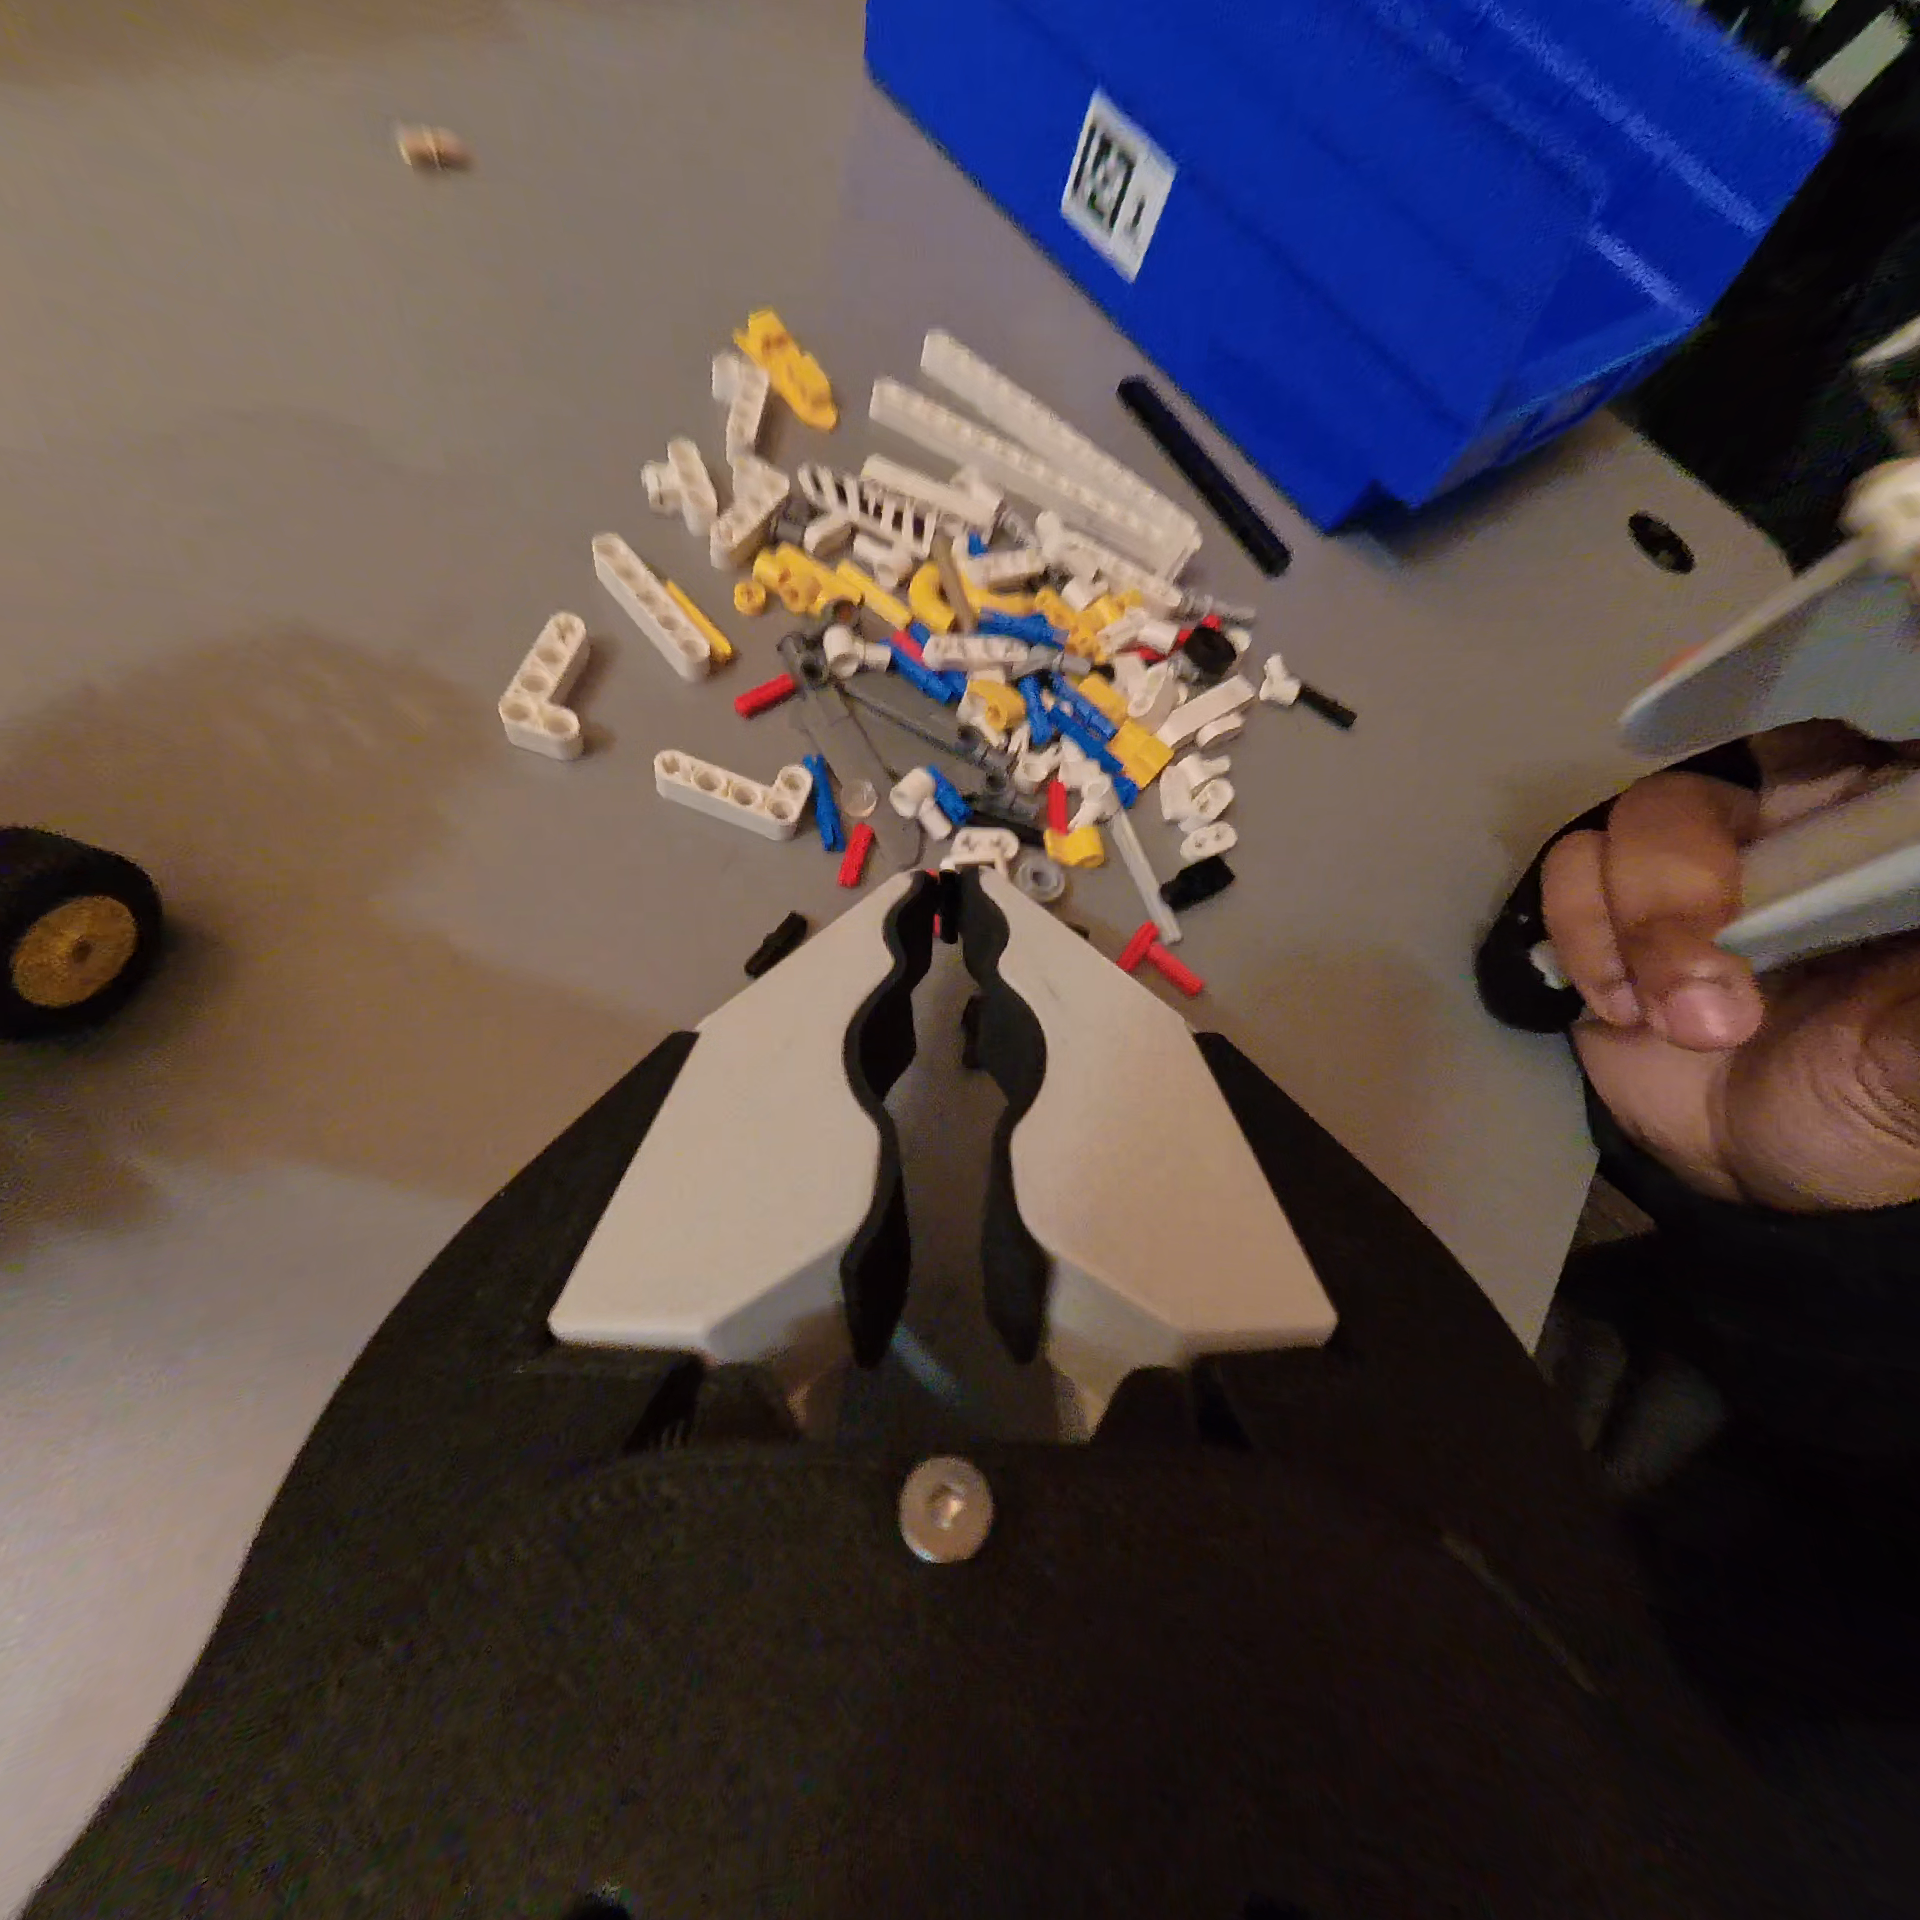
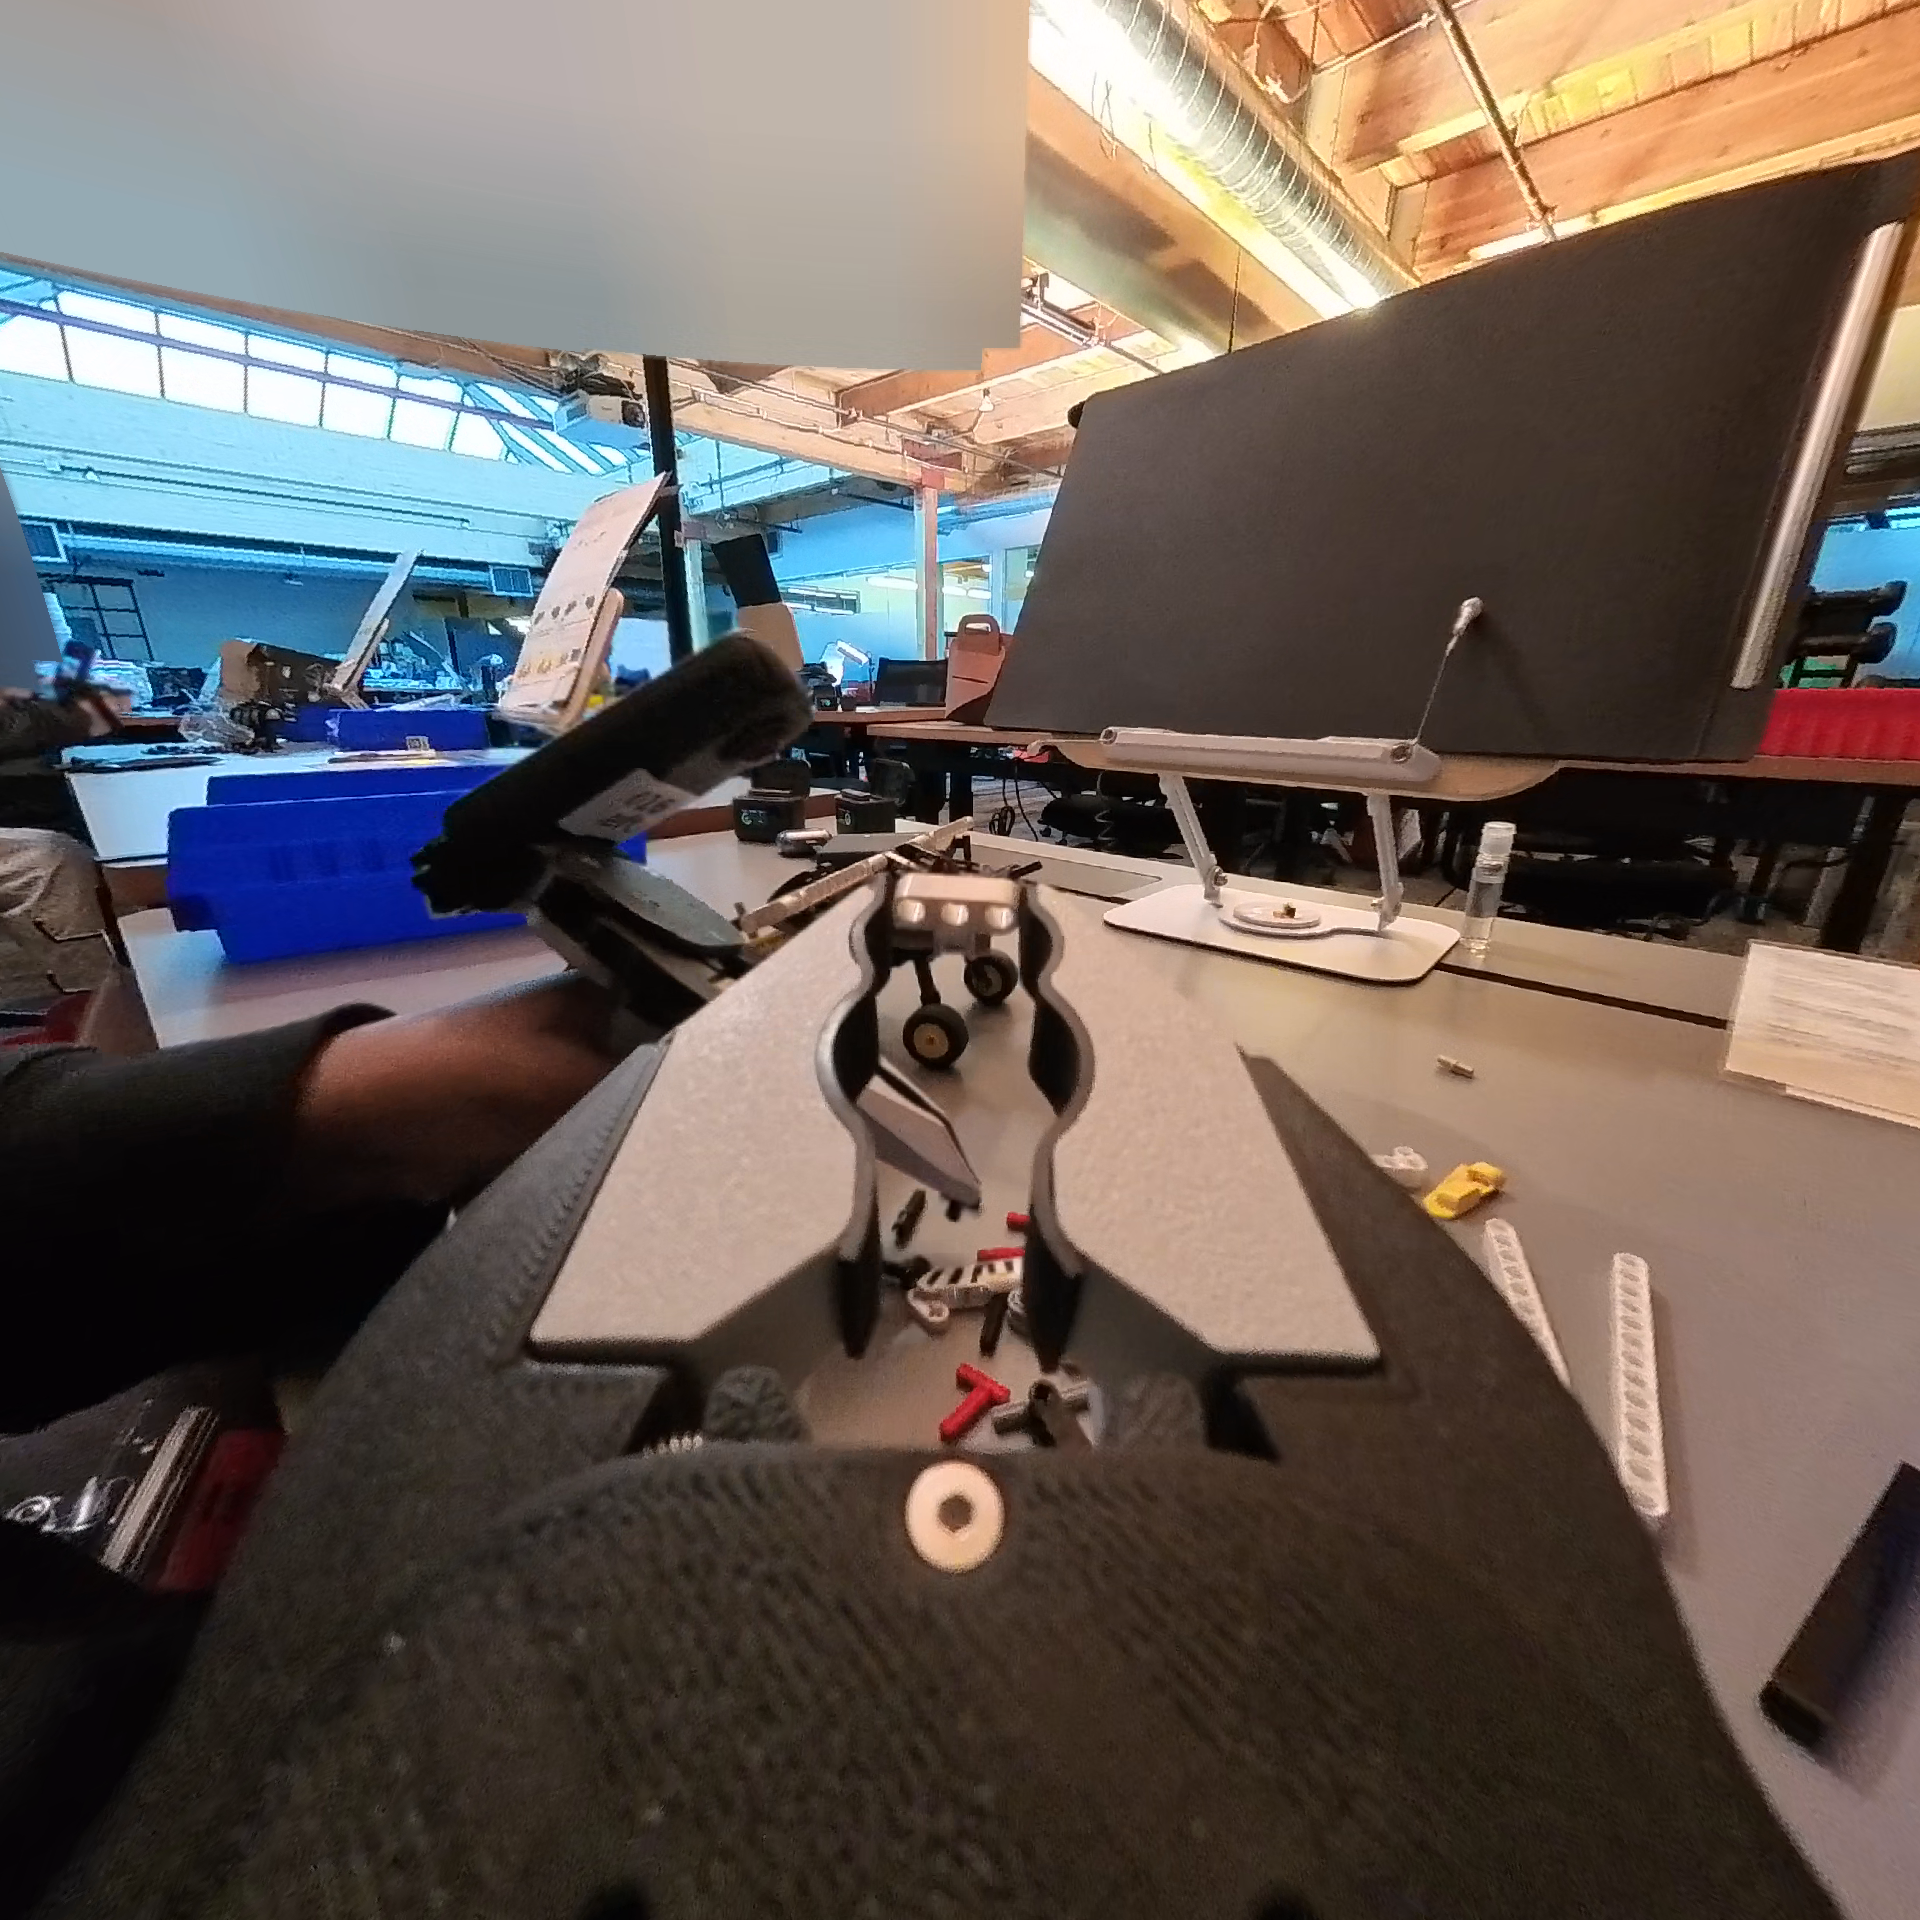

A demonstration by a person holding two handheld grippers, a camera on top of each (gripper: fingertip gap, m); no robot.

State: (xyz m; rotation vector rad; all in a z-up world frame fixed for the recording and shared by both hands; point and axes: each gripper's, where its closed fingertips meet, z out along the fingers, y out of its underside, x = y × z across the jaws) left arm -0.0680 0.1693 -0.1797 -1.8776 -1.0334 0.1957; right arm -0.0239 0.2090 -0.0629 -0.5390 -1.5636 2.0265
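While your left gripper [image 1: 940,883] points down at the grey table [image 1: 312,416], its tips are clenched on a small black pin [image 1: 943,914] at the near edge of the parts pile [image 1: 966,644]. A red pin [image 1: 856,854] and a white connector [image 1: 982,847] lie just beyond those tips. Farther off sit long white beams [image 1: 1039,457] and a blue bin [image 1: 1351,239]; a black wheel [image 1: 73,930] rests well to the left.

Your right gripper [image 2: 954,904] is closed on the white beam [image 2: 954,906] of a small wheeled model [image 2: 951,966], held above the table. Behind stands a dark panel [image 2: 1455,520].
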